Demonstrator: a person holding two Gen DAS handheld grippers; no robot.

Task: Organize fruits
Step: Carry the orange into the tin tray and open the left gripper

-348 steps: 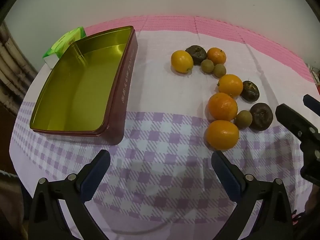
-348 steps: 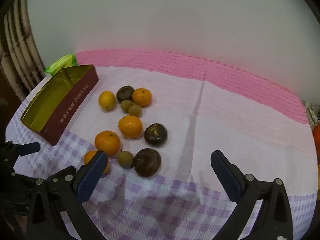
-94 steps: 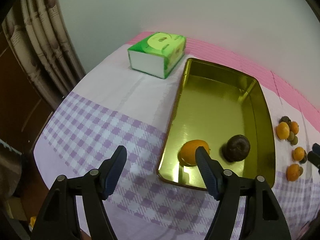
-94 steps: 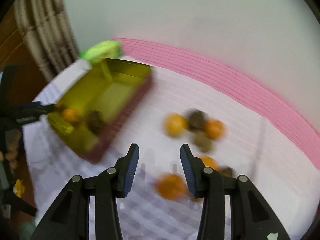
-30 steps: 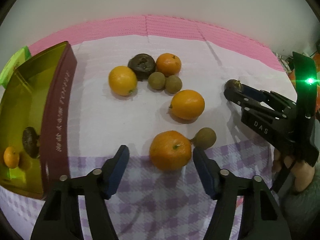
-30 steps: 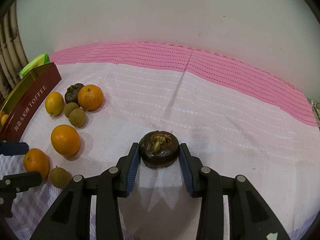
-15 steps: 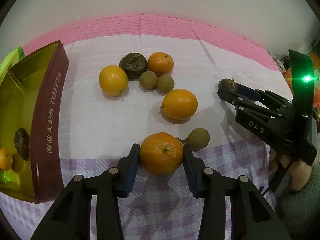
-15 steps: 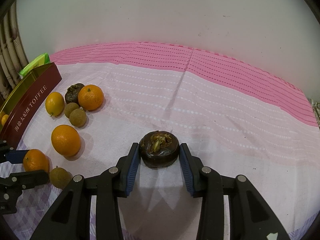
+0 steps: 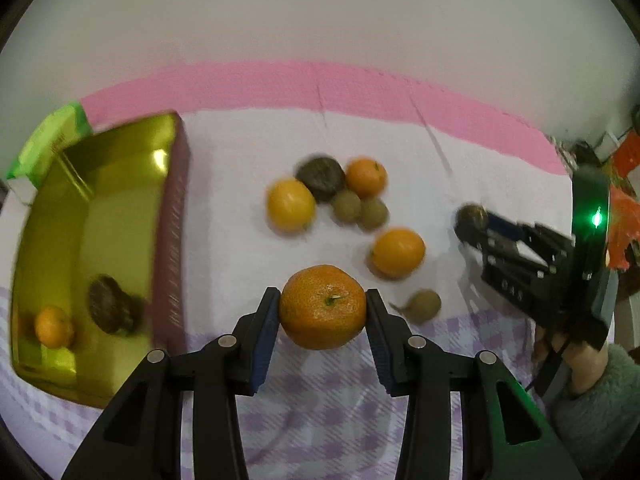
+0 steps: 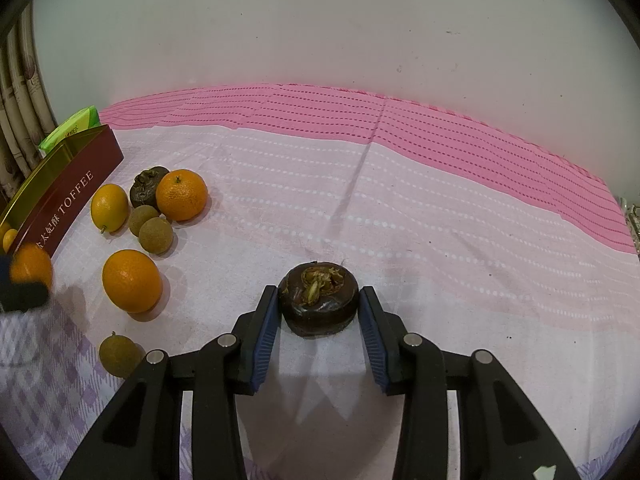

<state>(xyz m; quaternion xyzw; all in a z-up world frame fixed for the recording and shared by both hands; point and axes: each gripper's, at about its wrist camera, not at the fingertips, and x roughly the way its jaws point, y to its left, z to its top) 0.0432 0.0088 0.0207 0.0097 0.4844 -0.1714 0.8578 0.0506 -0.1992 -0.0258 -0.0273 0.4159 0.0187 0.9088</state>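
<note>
Meanwhile, the left hand-held gripper (image 9: 322,307) clamps a mandarin (image 9: 322,306) bound for the gold tin (image 9: 93,216) at left; the right hand-held gripper (image 10: 319,303) squeezes a dark fruit (image 10: 319,298).

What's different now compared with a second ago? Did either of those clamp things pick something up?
The left gripper closed on the big orange, which sat between its open fingers a second ago, and is lifting it toward the tin. The right gripper has not moved: it stays clamped on the dark brown fruit resting on the cloth. The other loose fruits lie where they were.
</note>
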